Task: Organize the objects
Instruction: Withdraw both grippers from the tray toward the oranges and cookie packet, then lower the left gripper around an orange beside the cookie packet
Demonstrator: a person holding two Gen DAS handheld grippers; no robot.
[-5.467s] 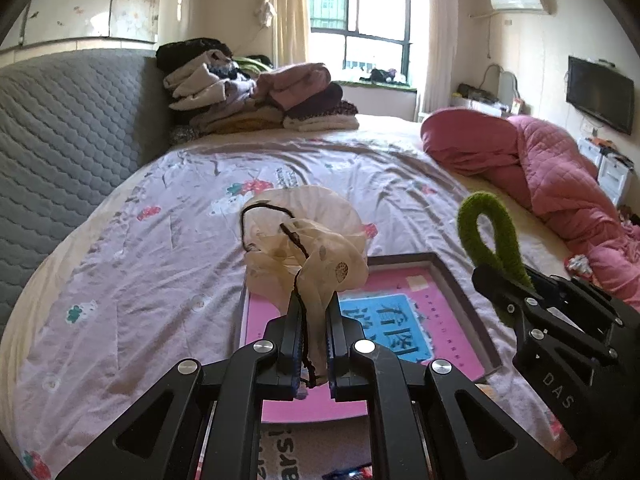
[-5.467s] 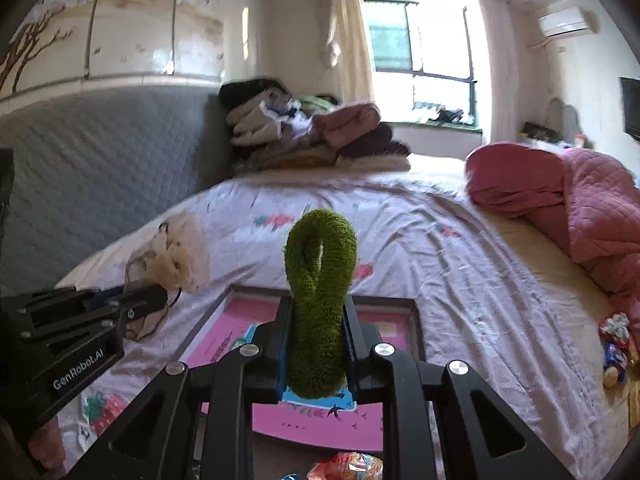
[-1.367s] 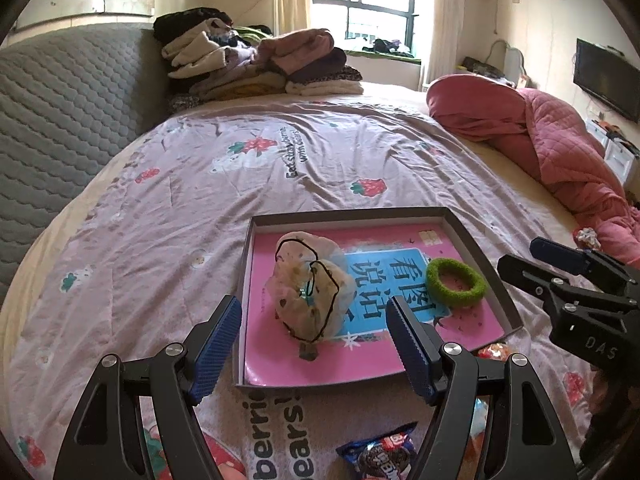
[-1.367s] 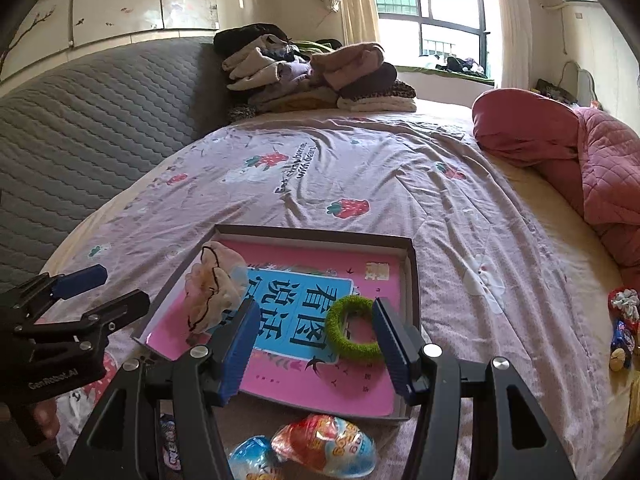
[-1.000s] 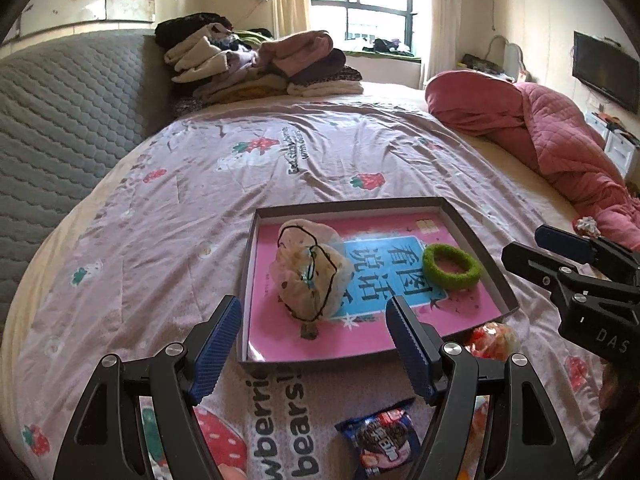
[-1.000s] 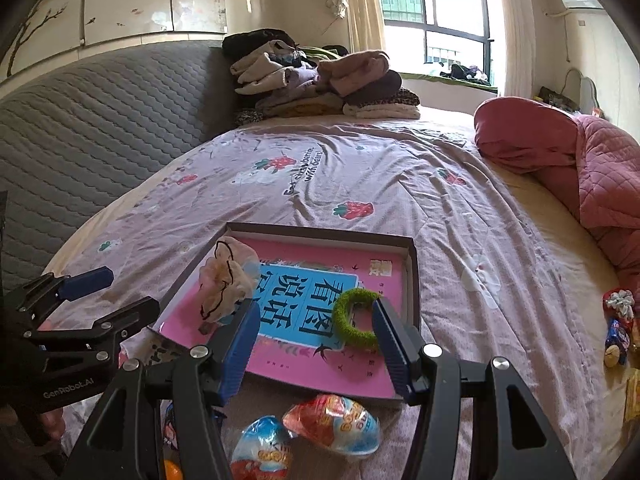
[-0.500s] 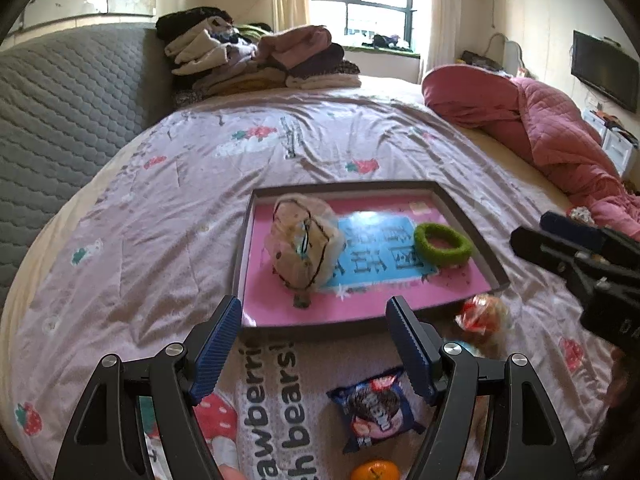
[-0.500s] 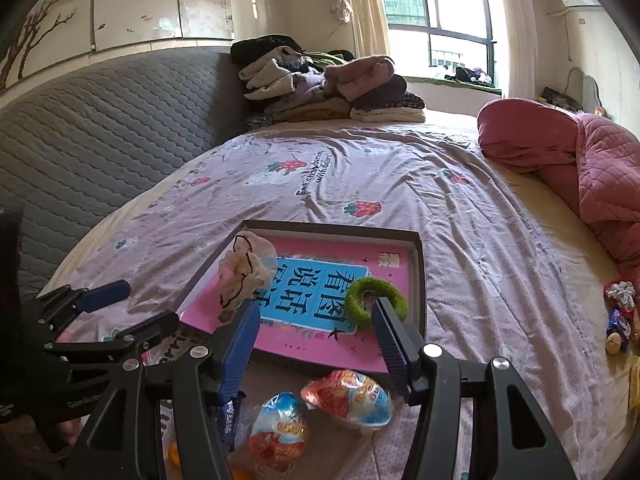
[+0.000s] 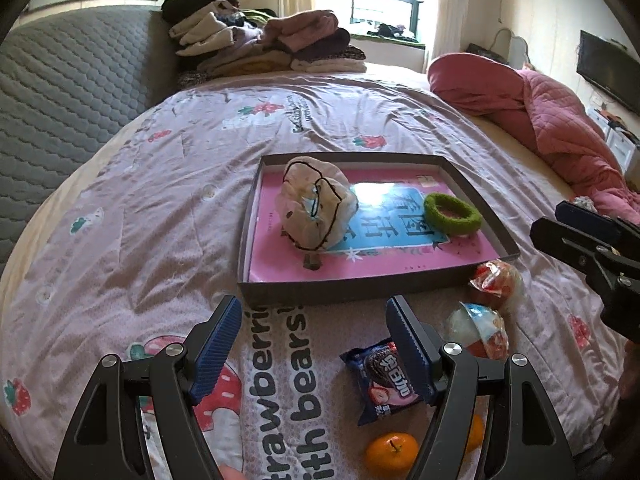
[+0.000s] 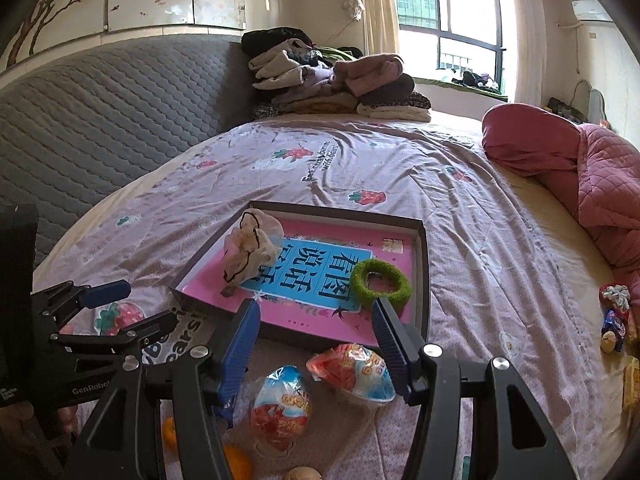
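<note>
Lying beyond parted fingers [image 10: 390,338]: green ring [image 10: 380,283]

Open right tongs [image 10: 314,326], green ring [image 10: 381,283], tray [image 10: 422,280]

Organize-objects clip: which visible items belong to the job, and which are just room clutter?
Job items: tray; cloth pouch and green hair ring inside it; cookie packet, two wrapped eggs, orange in front of it.

Clutter: folded clothes, pink quilt.
</note>
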